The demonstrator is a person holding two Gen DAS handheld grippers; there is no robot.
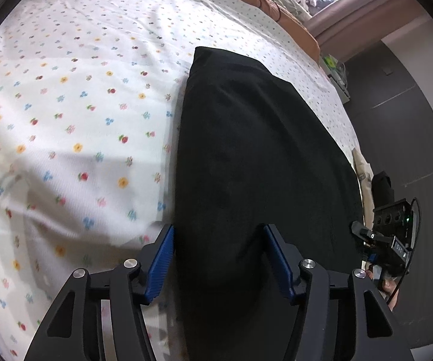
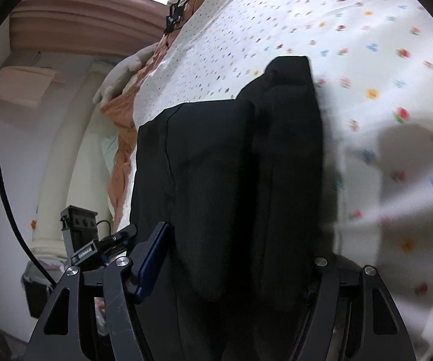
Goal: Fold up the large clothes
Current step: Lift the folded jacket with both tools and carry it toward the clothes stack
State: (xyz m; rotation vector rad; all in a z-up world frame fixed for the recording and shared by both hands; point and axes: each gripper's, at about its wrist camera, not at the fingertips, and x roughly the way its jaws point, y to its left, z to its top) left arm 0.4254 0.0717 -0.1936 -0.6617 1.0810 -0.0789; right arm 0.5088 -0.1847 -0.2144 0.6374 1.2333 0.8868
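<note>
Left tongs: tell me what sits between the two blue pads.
In the left wrist view, the near end of the black garment fills the gap of the left tongs, spread over the flowered sheet.

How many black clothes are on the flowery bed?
1. The black garment lies long and folded on the flowered sheet, its near end between both claws. More could be hidden beneath it.
</note>
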